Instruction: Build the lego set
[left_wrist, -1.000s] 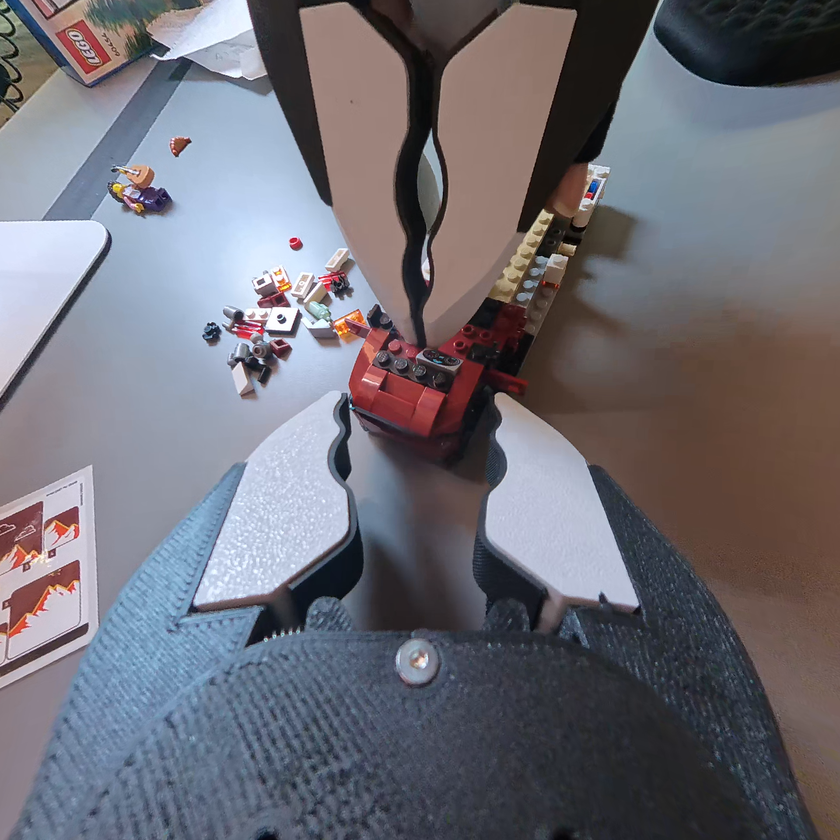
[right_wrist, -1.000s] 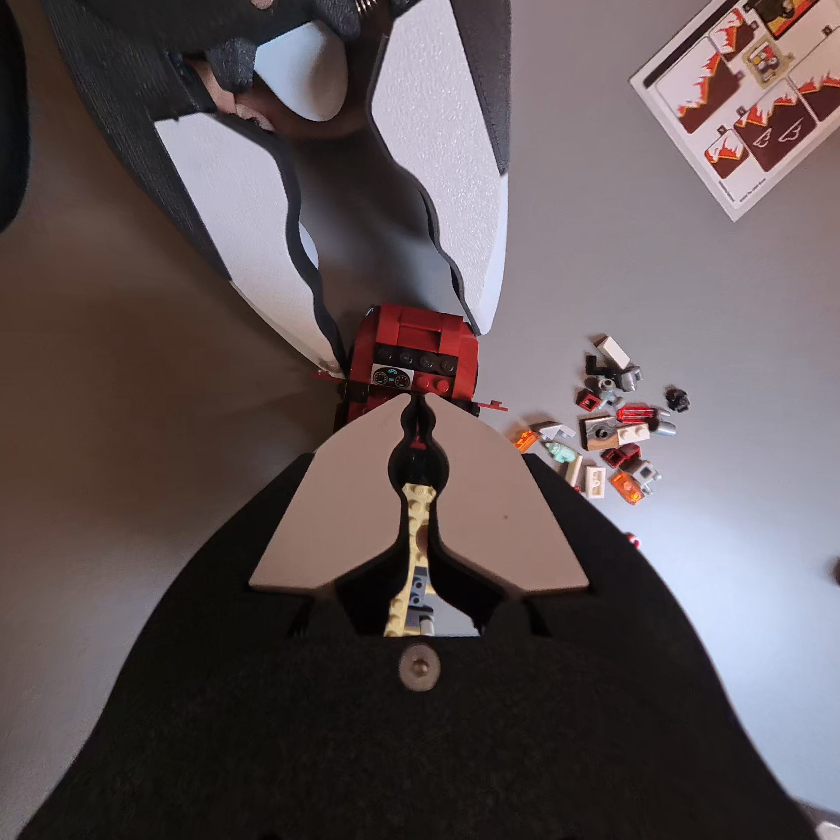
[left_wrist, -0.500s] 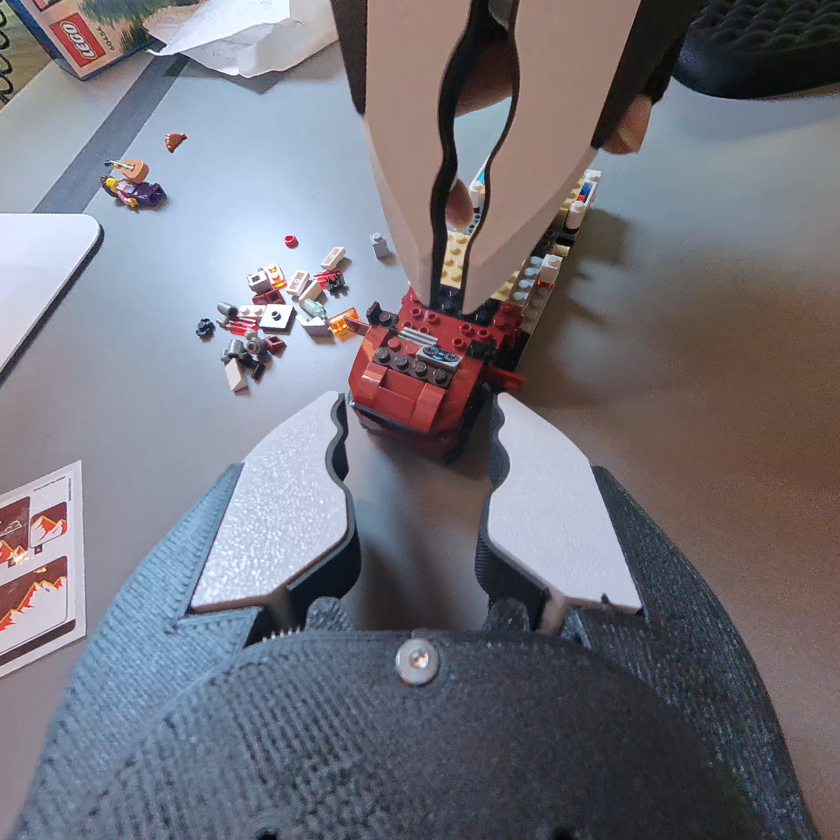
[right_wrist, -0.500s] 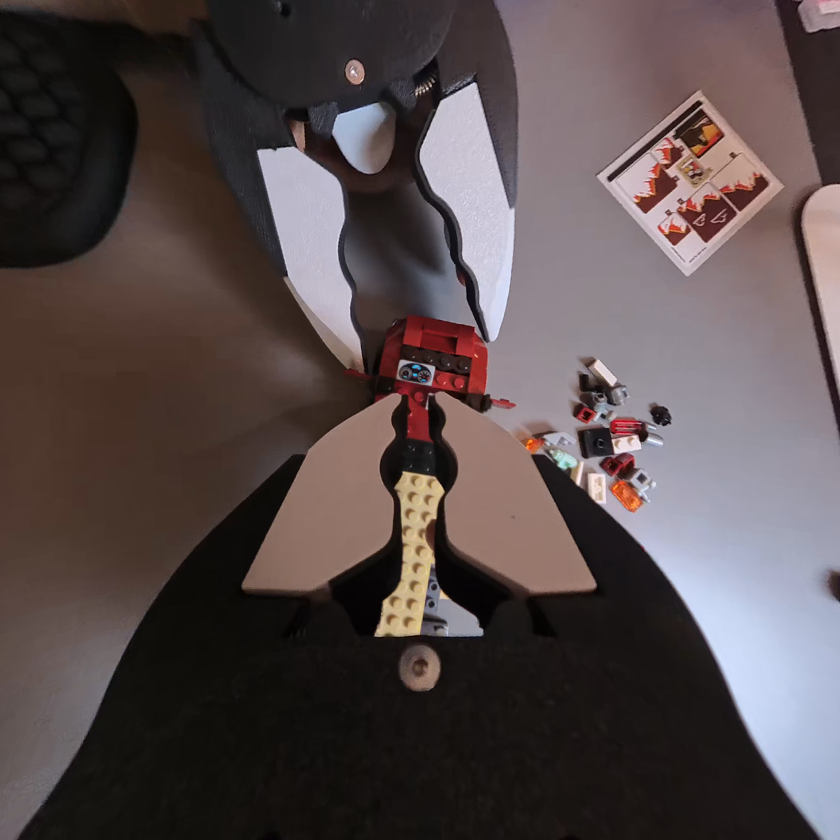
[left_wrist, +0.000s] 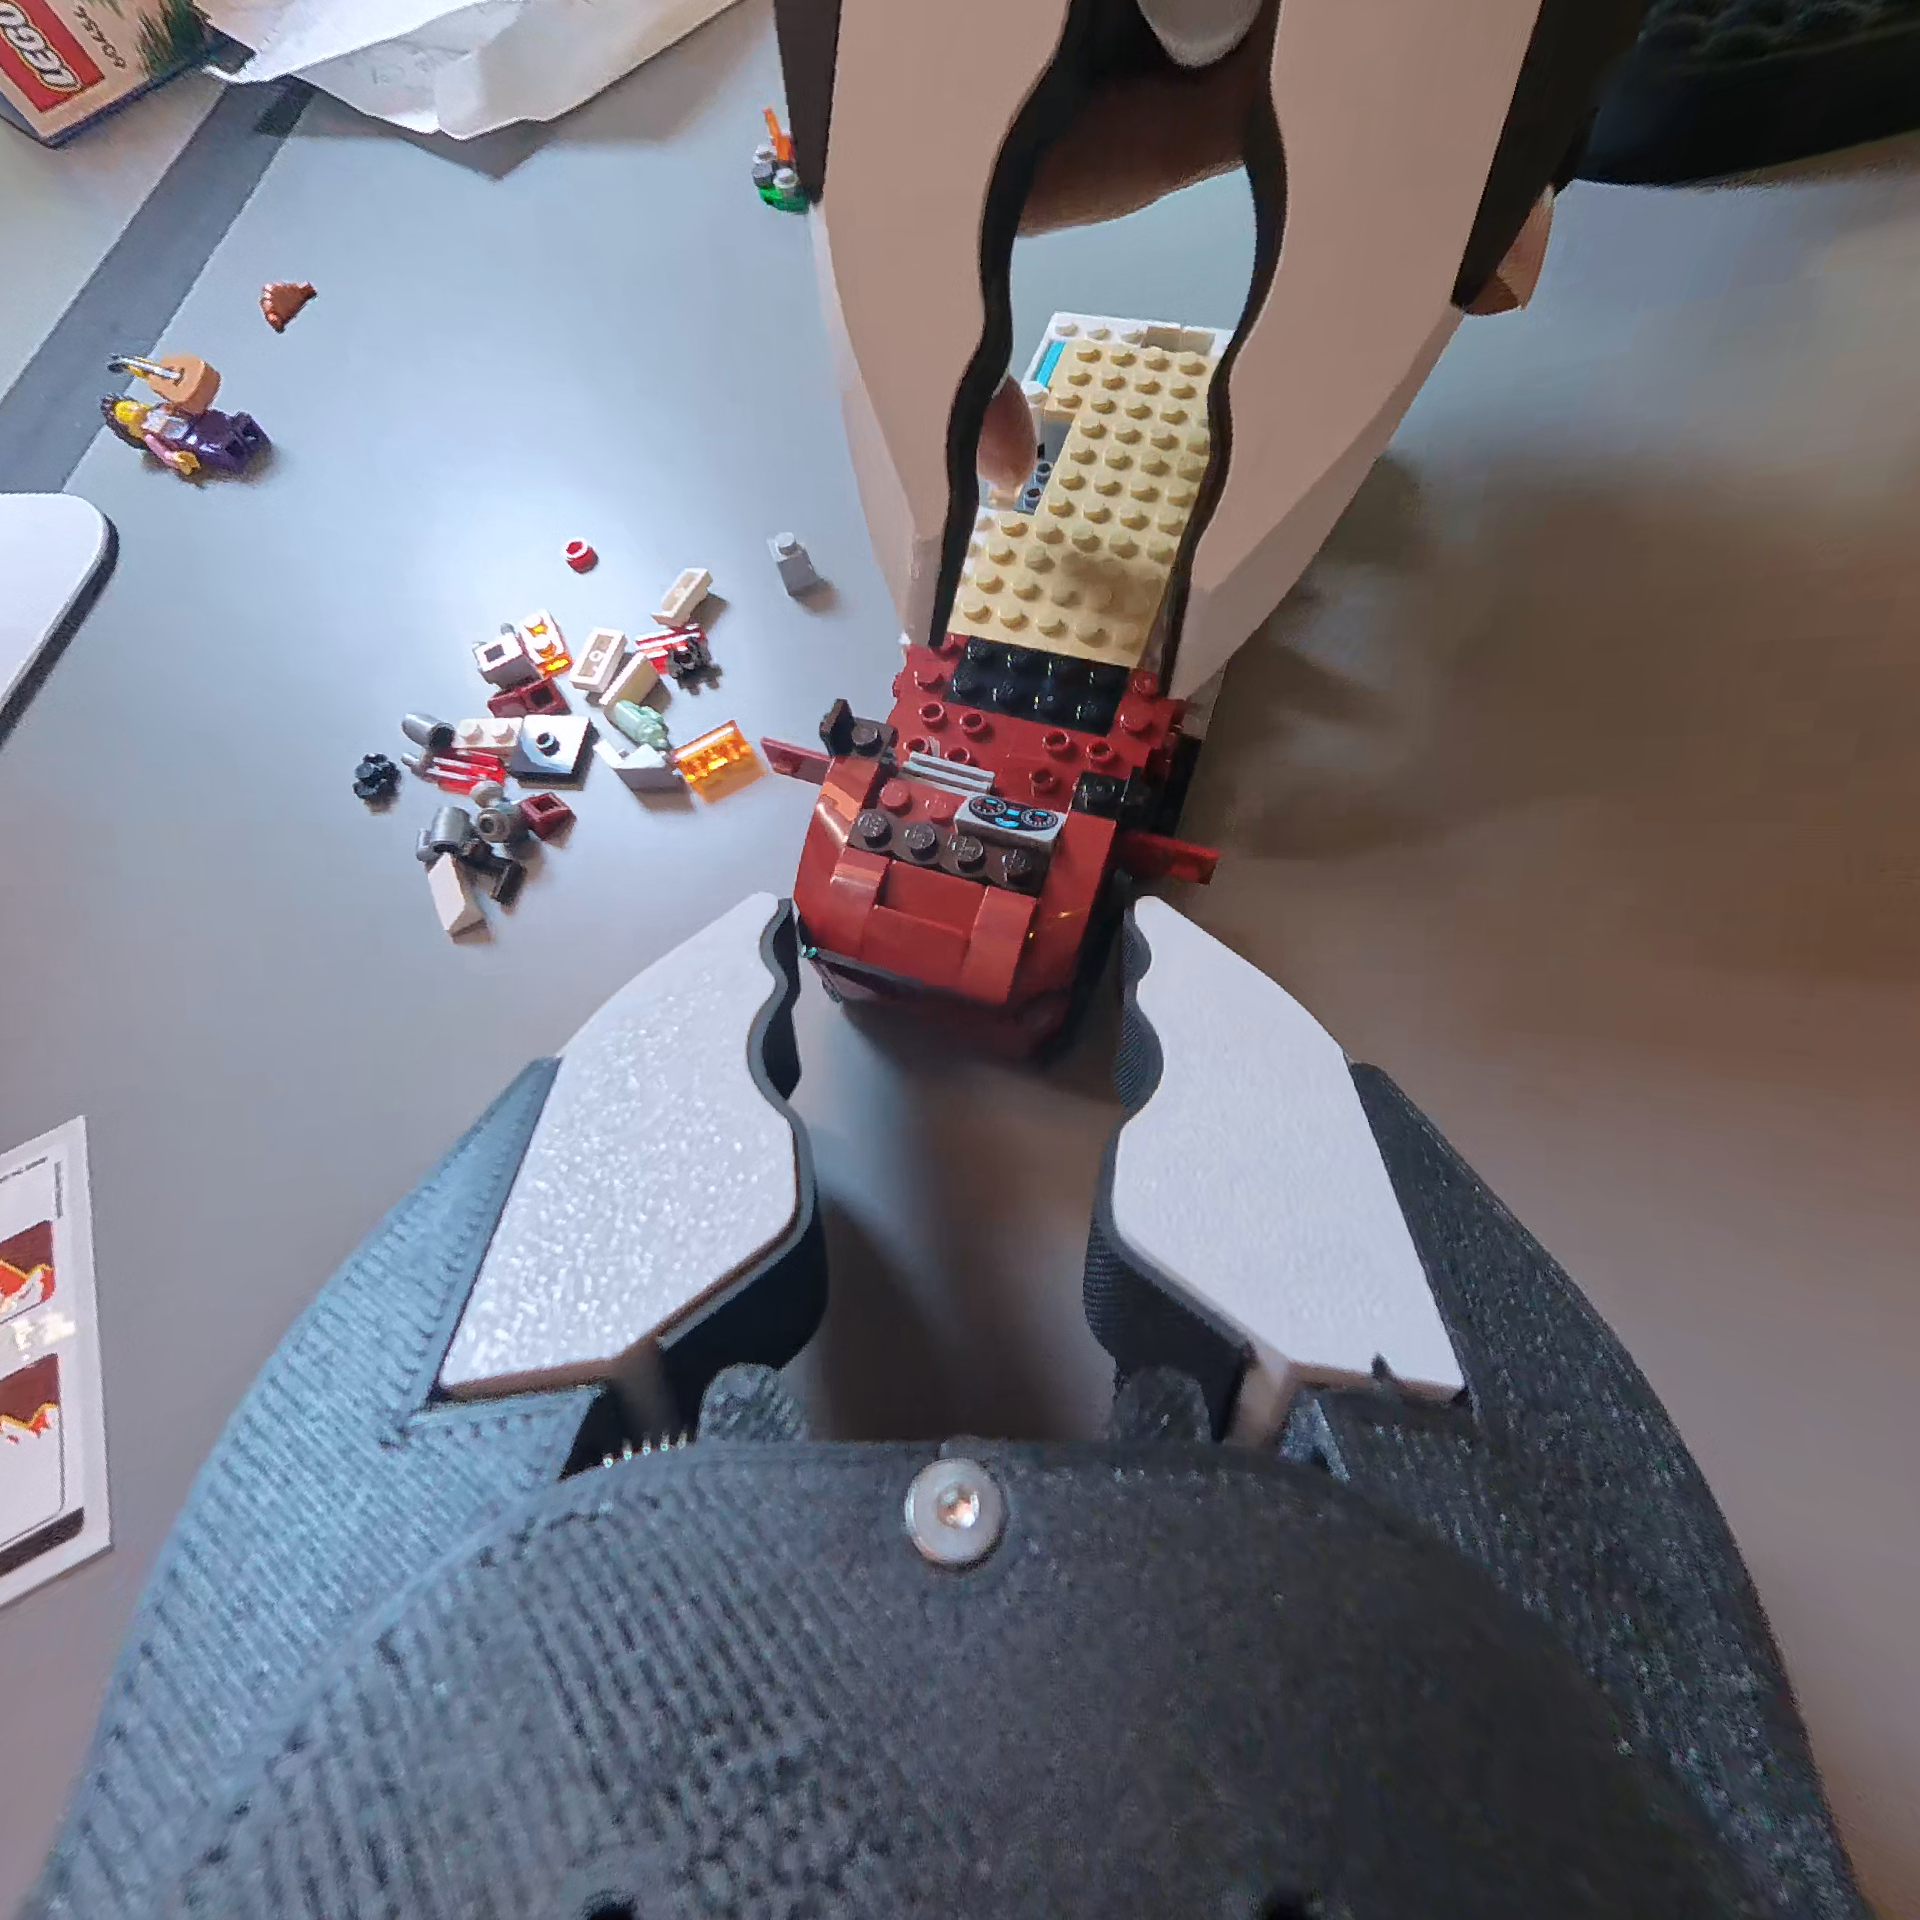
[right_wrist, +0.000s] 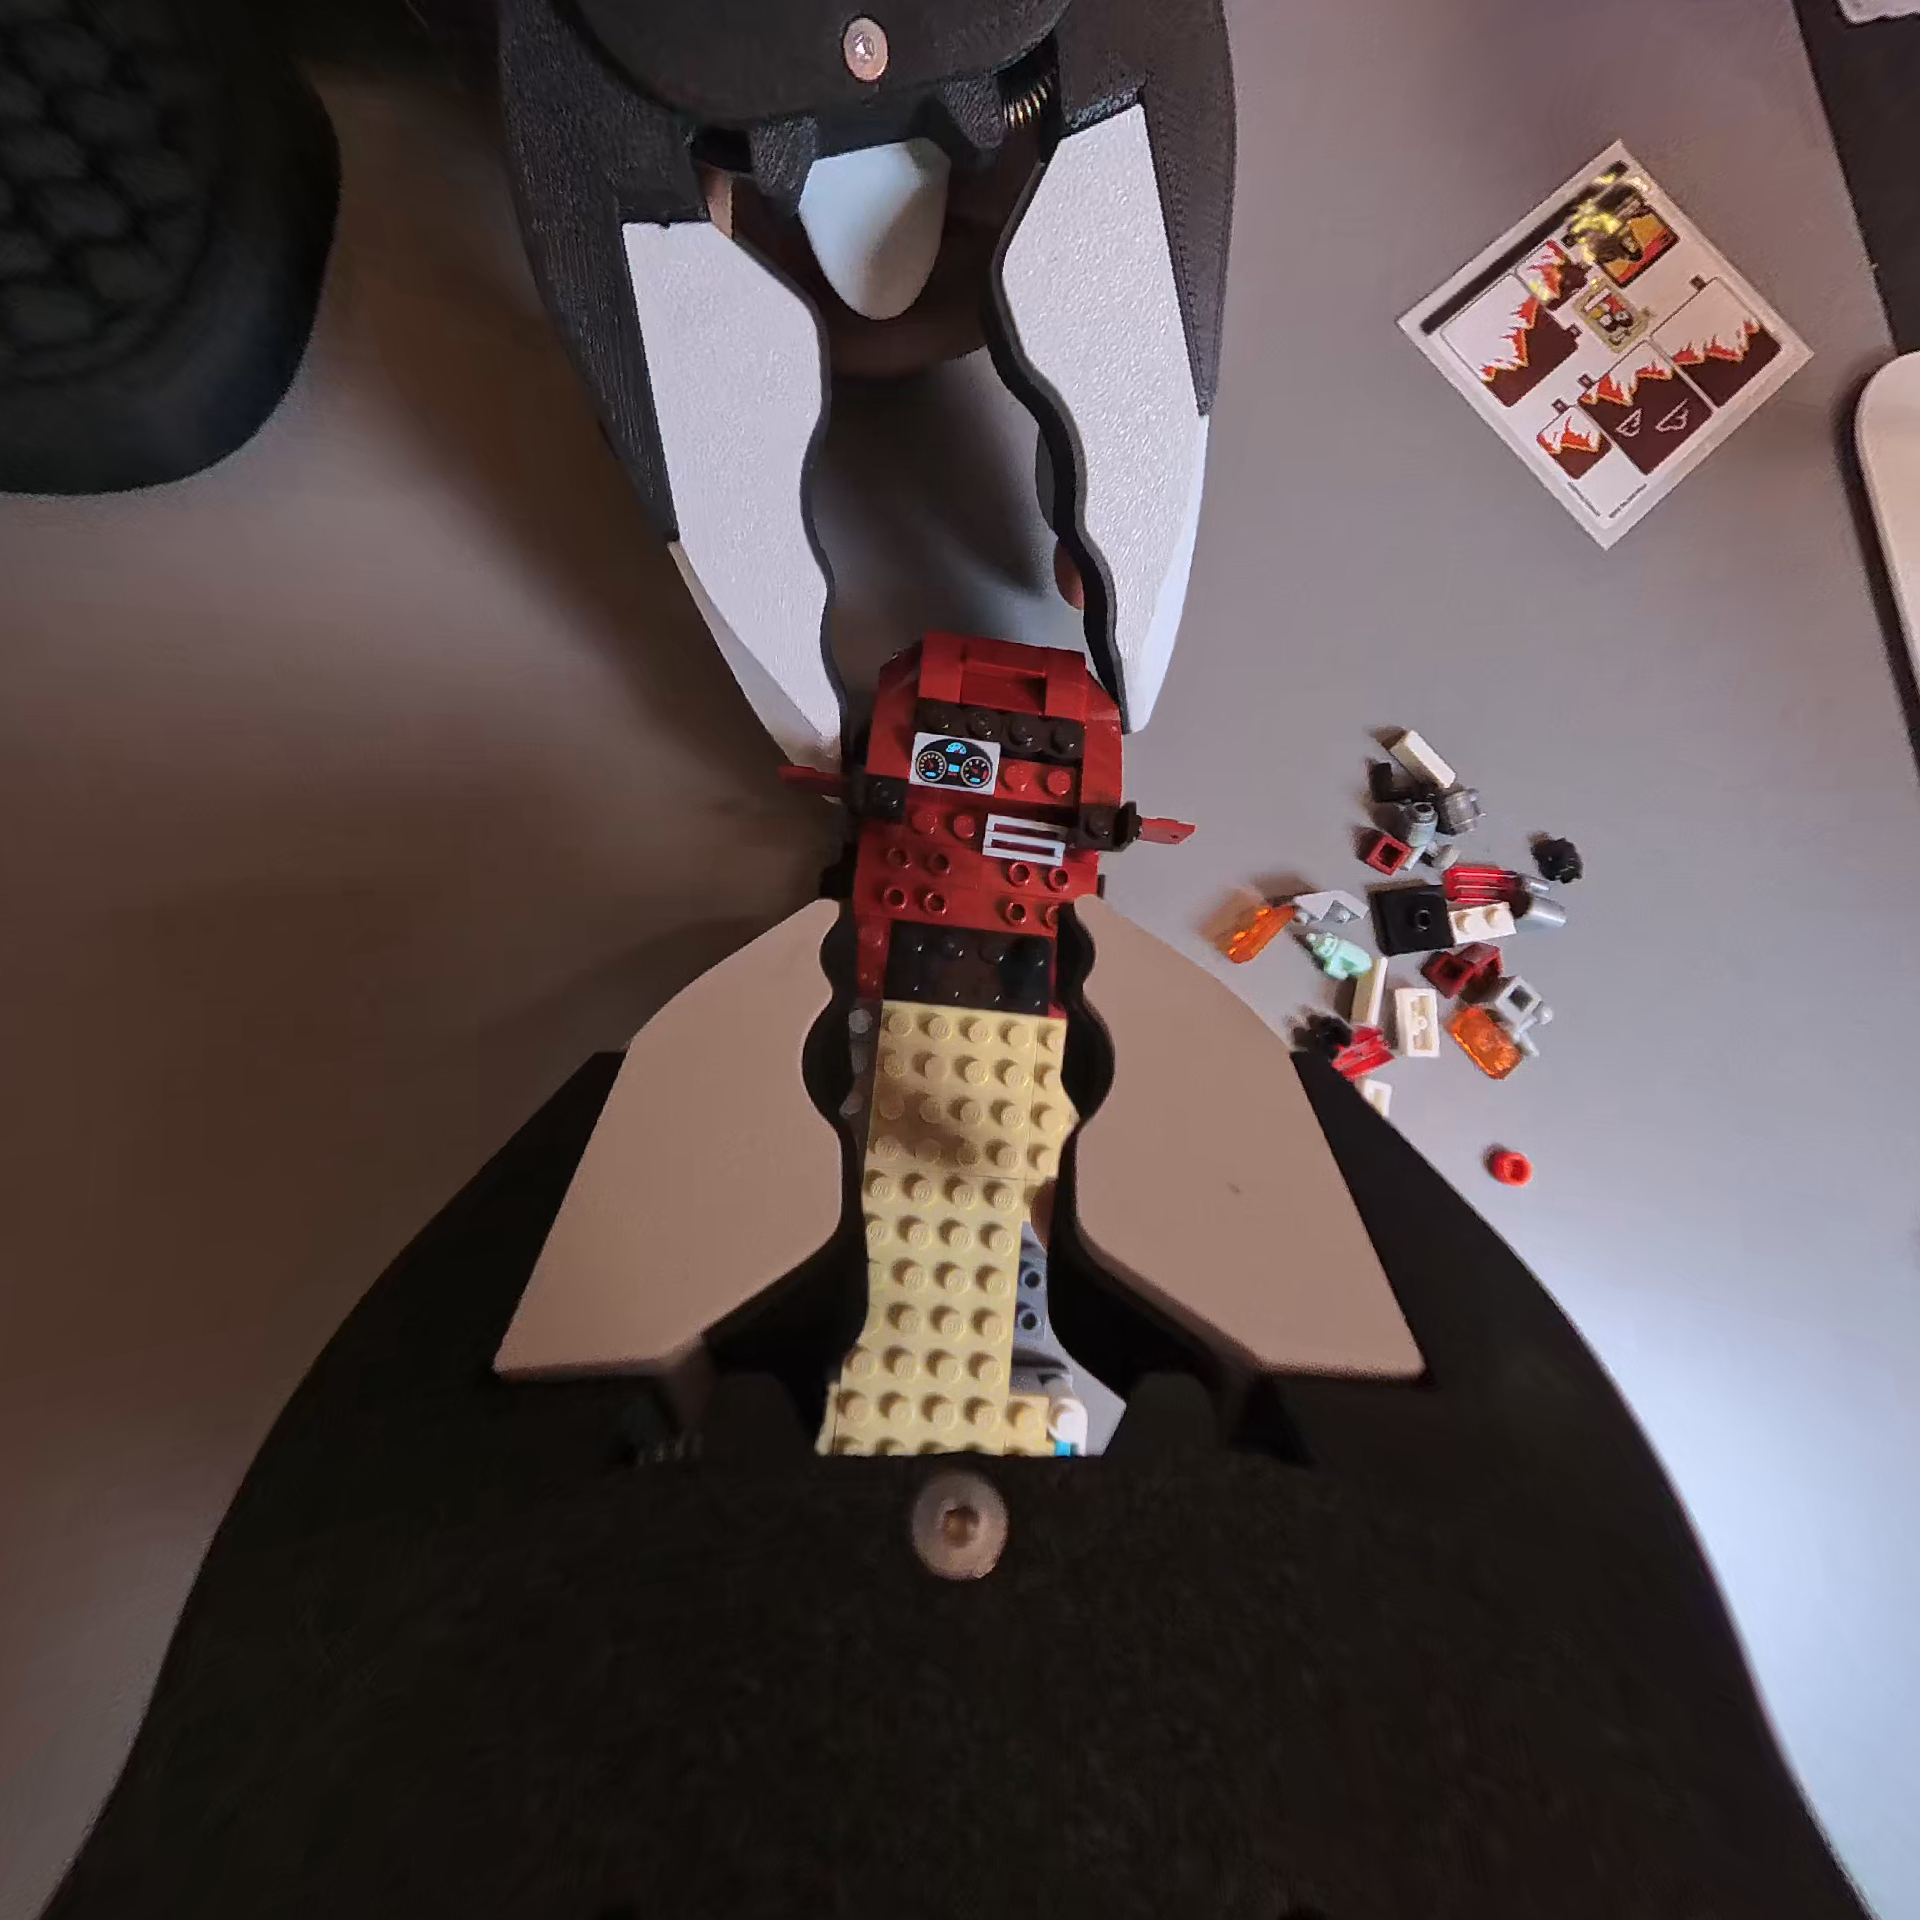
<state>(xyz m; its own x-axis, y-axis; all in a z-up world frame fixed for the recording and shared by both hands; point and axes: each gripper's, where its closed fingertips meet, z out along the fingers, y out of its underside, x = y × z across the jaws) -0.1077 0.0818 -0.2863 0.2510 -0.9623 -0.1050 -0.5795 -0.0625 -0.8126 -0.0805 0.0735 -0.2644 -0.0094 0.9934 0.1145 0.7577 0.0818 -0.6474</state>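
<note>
Dark-red studded bricks form the cab of a toy brick truck (left_wrist: 966, 862) that stands on the smooth grey desk (left_wrist: 1558, 727), its blunt sloped nose sitting between the tips of the left claw (left_wrist: 961, 935). That claw's pebbled pale-grey fingers (left_wrist: 665, 1122), edged with wavy black pads, are spread about as wide as the cab and flank the nose closely on both sides; whether the pads press on it I cannot tell. From the far end comes the right claw (right_wrist: 961, 935), matte black with smooth beige fingers (right_wrist: 707, 1122), held over the truck's long tan studded bed (right_wrist: 956, 1195) and spread to roughly the bed's width; its tips flank the black plate where bed meets cab, and contact there is unclear too. A small printed dashboard tile (right_wrist: 954, 758) lies flat on the cab just ahead of the right claw's tips. Off to the left claw's left, near the cab, lies a scatter of tiny loose pieces (left_wrist: 551, 748): grey cylinders, white tiles, clear orange and red slopes. Farther out on that side rest a purple minifigure (left_wrist: 182, 431) and, beside the claw's ribbed body, a glossy sticker sheet (left_wrist: 42, 1351).
</note>
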